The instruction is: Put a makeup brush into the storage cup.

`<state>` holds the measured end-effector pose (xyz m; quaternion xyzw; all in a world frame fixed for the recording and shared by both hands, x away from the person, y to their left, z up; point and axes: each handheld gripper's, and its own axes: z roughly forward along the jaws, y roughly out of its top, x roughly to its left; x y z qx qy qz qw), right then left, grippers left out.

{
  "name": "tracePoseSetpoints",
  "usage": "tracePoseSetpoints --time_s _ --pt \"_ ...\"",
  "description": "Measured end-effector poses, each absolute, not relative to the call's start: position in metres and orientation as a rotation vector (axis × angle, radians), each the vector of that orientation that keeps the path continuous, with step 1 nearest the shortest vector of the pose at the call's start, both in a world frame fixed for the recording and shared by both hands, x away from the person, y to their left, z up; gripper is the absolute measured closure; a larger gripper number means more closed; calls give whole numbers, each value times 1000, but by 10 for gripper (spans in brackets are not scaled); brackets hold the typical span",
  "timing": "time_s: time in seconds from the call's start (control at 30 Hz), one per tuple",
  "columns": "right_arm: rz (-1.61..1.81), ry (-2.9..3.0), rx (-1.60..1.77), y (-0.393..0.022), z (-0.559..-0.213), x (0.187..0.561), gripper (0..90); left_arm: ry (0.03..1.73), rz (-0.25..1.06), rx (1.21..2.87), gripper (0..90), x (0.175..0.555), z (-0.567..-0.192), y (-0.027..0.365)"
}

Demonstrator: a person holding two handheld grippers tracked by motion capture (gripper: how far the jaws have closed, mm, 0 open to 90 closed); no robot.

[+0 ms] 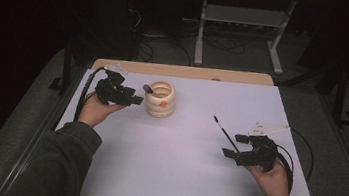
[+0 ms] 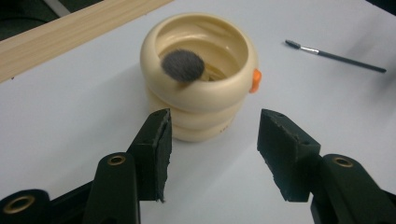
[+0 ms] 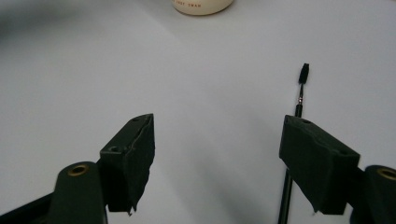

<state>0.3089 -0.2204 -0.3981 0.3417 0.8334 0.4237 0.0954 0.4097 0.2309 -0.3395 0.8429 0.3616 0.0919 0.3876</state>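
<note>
Two grippers held open over white worktop [image 1: 181,149], cream pot and thin brush in play.

Left gripper [image 1: 138,100] is held near the far left corner, just beside the cream ribbed pot [image 1: 160,99]; its fingers [image 2: 156,149] are spread, nothing between them, pot seen just beyond the tips. A fluffy dark brush head [image 2: 183,66] is seen leaning on the pot's rim. Right gripper [image 1: 231,145] is held near the right edge, fingers [image 3: 133,154] spread and empty. A thin black brush [image 1: 223,129] is laid flat on the worktop, running beside the right-hand finger; contact cannot be told.
</note>
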Motion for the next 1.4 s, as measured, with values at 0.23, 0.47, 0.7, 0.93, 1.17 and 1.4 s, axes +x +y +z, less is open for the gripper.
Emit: tracePoseSetpoints --time_s 0.23,0.47,0.7,0.93,1.17,1.4 --pt "1247 2459 1012 -221 -397 305 259 891 232 2130 423 391 -338 234" --pt "1250 2453 1013 -221 -395 305 260 872 218 2114 407 376 -342 233" --pt "1237 2466 1021 -222 -398 308 259 858 214 2151 380 361 -355 230" --pt "1233 2456 1036 -223 -397 306 259 815 243 2149 371 345 -354 225" --pt "1234 2448 1049 -224 -396 306 260 789 247 2141 349 336 -352 223" --pt "1231 2453 1047 -225 -397 307 260 793 229 2105 343 329 -353 222"
